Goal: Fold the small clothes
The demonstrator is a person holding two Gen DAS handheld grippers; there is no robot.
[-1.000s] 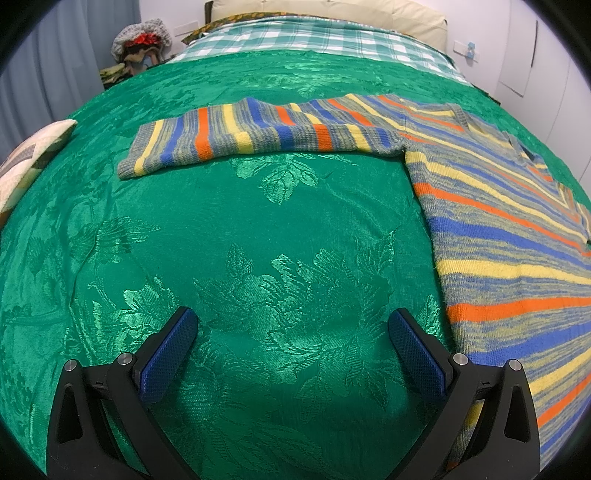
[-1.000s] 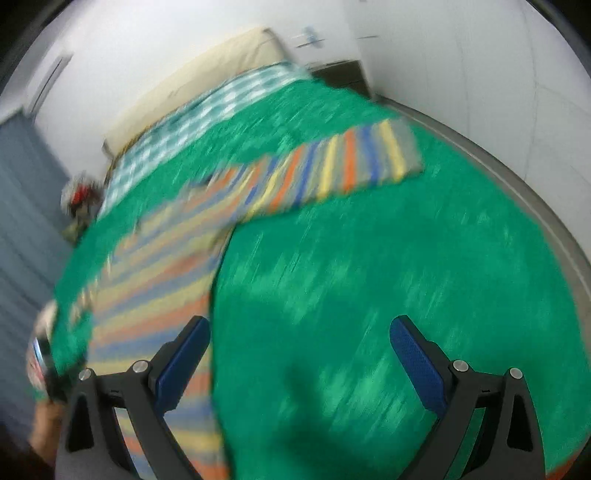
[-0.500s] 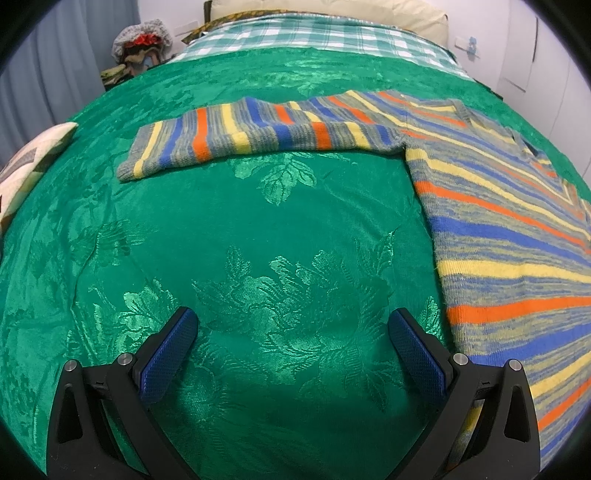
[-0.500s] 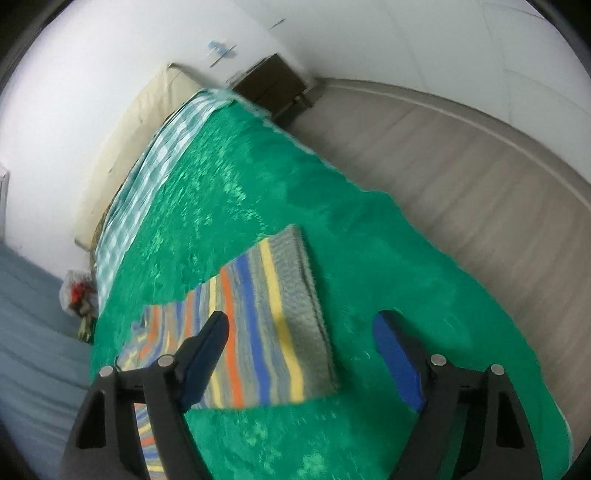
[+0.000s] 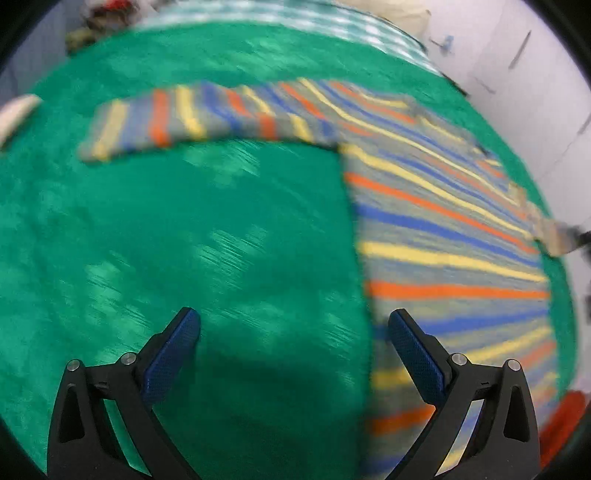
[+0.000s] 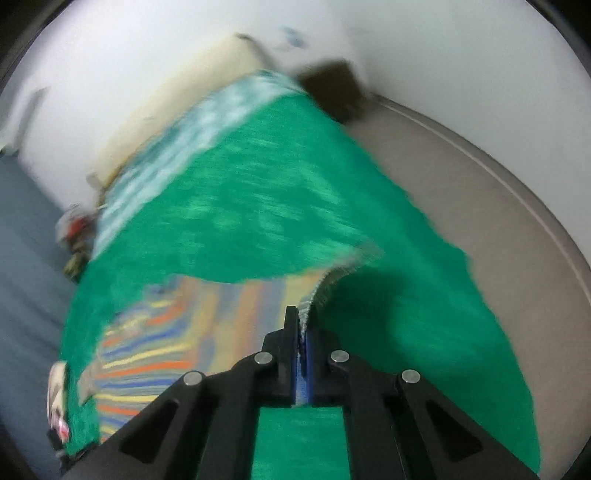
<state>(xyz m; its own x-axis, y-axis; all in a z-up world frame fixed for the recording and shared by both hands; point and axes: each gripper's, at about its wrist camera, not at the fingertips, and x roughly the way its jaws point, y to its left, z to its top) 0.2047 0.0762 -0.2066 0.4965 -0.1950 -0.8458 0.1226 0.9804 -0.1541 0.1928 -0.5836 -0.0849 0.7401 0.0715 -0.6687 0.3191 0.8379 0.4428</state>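
A striped knit sweater (image 5: pixel 436 229) in grey, blue, orange and yellow lies flat on a green bedspread (image 5: pixel 221 236). Its left sleeve (image 5: pixel 192 118) stretches out to the left. My left gripper (image 5: pixel 293 332) is open and empty, low over the bedspread beside the sweater's left edge. In the right wrist view my right gripper (image 6: pixel 303 325) is shut on the cuff of the right sleeve (image 6: pixel 325 288), which lifts off the bedspread (image 6: pixel 280 206); the rest of the sweater (image 6: pixel 155 343) lies to the left. Both views are motion blurred.
A checked blanket (image 5: pixel 280 18) and a pillow lie at the head of the bed. A pale cushion (image 5: pixel 14 110) sits at the left edge. The bed's right edge drops to a beige floor (image 6: pixel 461 177) with a dark nightstand (image 6: pixel 332 88) by the wall.
My right gripper has closed on the right sleeve cuff and raised it. My left gripper has shifted right toward the sweater's body edge, still open.
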